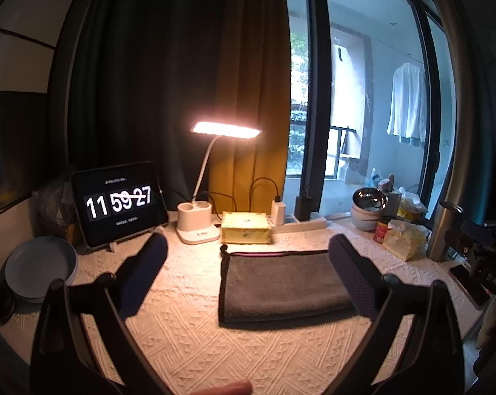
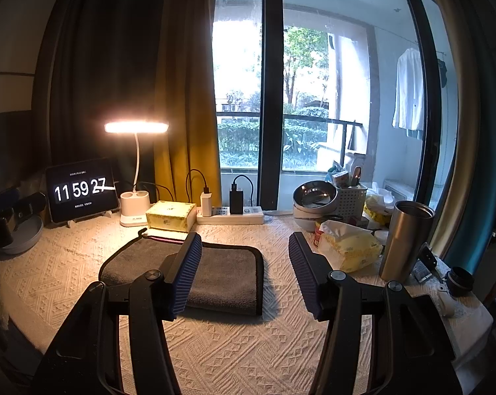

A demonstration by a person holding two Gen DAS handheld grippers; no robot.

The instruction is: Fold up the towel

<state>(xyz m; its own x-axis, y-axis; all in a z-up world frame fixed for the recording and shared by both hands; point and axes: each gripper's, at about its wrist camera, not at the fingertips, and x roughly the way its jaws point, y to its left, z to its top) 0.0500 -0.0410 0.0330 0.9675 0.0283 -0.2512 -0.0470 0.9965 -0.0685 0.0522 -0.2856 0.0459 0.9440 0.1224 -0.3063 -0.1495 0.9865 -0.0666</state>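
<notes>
A grey towel (image 1: 280, 283) with dark edging lies folded flat on the cream patterned tablecloth (image 1: 188, 339); it also shows in the right wrist view (image 2: 221, 279). My left gripper (image 1: 248, 247) is open and empty, held above the cloth, its right finger over the towel's right end. My right gripper (image 2: 244, 243) is open and empty, raised above the table, its left finger in front of the towel's middle.
At the back stand a tablet clock (image 1: 119, 204), a lit desk lamp (image 1: 198, 223), a yellow tissue box (image 1: 246, 227) and a power strip (image 2: 229, 215). A blue plate (image 1: 40, 266) lies left. Bowls (image 2: 313, 197), a tissue pack (image 2: 350, 247) and a steel tumbler (image 2: 402, 240) crowd the right.
</notes>
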